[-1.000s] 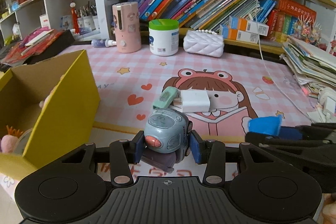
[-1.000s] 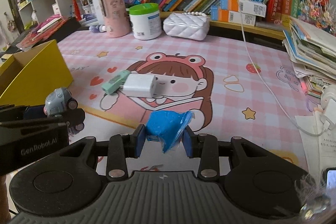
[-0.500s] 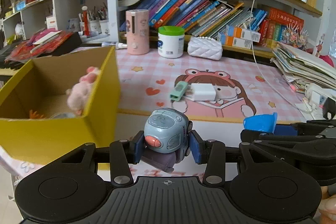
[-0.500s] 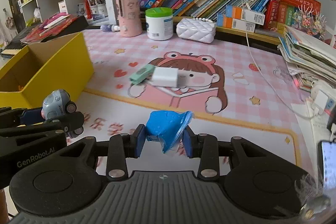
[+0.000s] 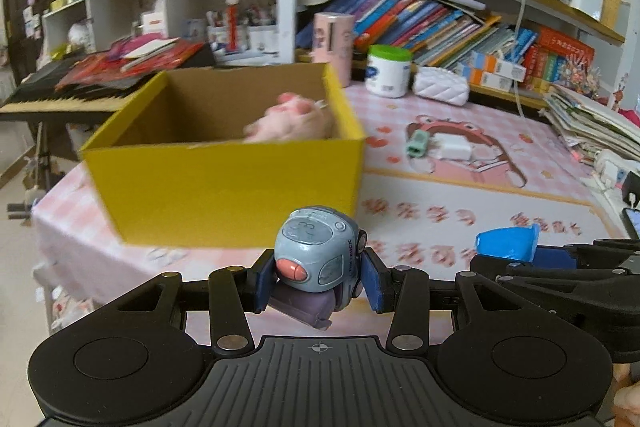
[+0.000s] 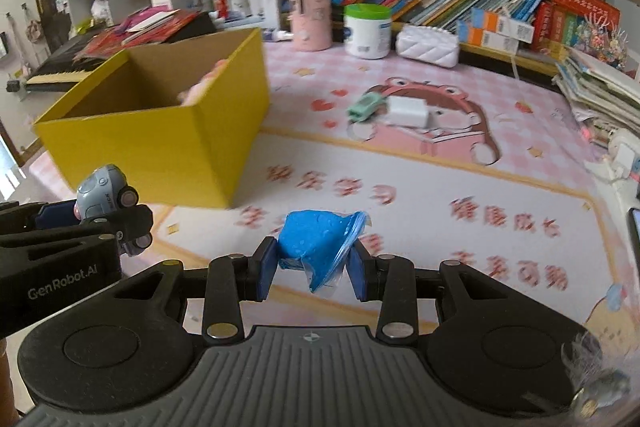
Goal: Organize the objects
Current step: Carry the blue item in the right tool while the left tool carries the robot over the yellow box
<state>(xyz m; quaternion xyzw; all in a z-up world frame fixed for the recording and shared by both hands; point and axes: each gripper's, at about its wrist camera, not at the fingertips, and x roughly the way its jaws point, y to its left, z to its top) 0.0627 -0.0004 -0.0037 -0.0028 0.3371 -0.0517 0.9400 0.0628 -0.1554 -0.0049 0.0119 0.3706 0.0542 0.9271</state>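
Left gripper (image 5: 318, 277): clamped on the toy car (image 5: 316, 251), a rounded grey-blue car with an orange-red spot and a purple underside; the blue pads press its two sides, the same grip as a second ago.
Right gripper (image 6: 312, 263): clenched on the blue packet (image 6: 320, 243), a crumpled blue piece with a clear plastic edge; the hold is unchanged from the earlier frames.
Landmark: the yellow box (image 5: 224, 195), open at the top, brown cardboard inside, standing on the pink checked mat (image 5: 472, 211).
Toy car against the box: in the left view it hangs in front of the box's near wall, outside it, lower than the rim. A second ago the box sat at the far left edge of that view; now it fills the middle, straight ahead of the car.
Blue packet against the box: to the right of the box's near corner and over the mat, outside the box. Earlier the box lay far to the left in the right view; now it is larger and closer.
Grippers against each other: side by side, the left one showing at the left edge of the right view with the car (image 6: 106, 197) in it.
Inside the box: a pink plush toy (image 5: 292, 125) leans against the right wall, blurred; it came into view only in the last half second.
Right of the box: a white charger (image 5: 450, 149) with a mint-green piece (image 5: 418, 143) touching it, on the cartoon print, well apart from the box. They now look farther from both grippers than before.
Behind the box: a pink tumbler (image 5: 333, 47) and a white tub with a green lid (image 5: 389, 71), below the shelf of books.
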